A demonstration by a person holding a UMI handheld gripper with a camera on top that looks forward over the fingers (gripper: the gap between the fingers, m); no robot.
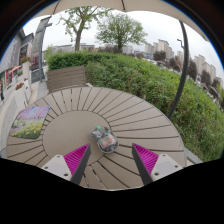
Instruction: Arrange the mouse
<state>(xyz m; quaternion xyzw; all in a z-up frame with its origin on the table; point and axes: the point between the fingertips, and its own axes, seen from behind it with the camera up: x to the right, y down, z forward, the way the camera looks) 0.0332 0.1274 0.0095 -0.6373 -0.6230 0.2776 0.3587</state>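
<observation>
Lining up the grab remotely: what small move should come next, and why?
Probably ease the hand-held gripper forward and down: the mouse sits on the round wooden table just ahead of the open fingers, nearer the left pad, not yet between them.

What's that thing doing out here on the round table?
A person is holding a gripper over a round wooden slatted table outdoors. Its two pink-padded fingers are open and grip nothing. A small grey mouse lies on the table just ahead of them, not yet picked up. Beyond the table are a hedge and trees.
</observation>
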